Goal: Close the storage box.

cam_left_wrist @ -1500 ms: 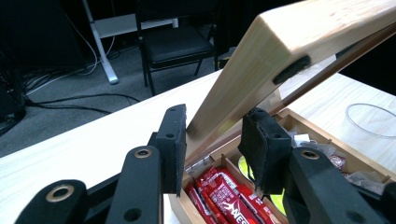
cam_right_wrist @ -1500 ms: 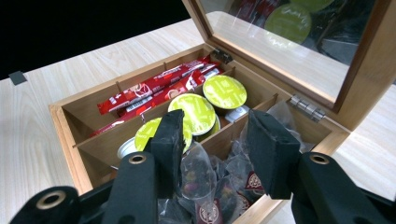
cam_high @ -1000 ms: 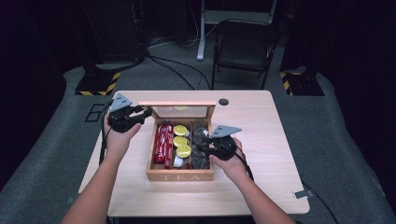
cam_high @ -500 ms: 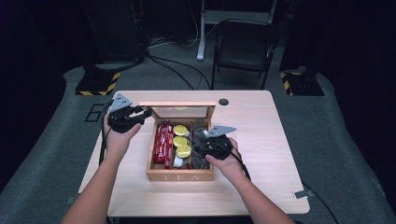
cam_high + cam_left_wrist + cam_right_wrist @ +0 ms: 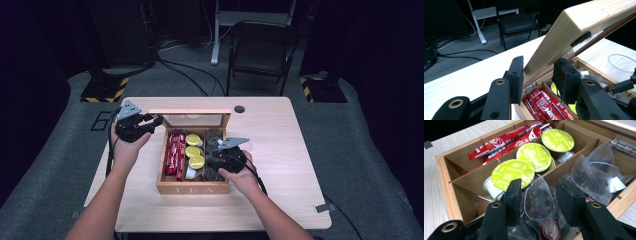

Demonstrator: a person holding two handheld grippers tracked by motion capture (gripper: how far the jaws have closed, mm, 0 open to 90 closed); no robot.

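Observation:
A wooden tea box stands mid-table with its glass-paned lid raised. Red sachets fill its left compartment, green-topped capsules the middle one and clear pyramid tea bags the right one. My left gripper is at the lid's left end; in the left gripper view its jaws clamp the lid's edge. My right gripper reaches into the right compartment. It stands open, with one tea bag between its jaws, not squeezed.
A clear round cup sits on the table just right of the box. A small black disc lies near the table's far edge. A folding chair and cables are on the floor beyond.
My right gripper has moved a little left and down into the right compartment, around a tea bag. The left gripper and lid have stayed put.

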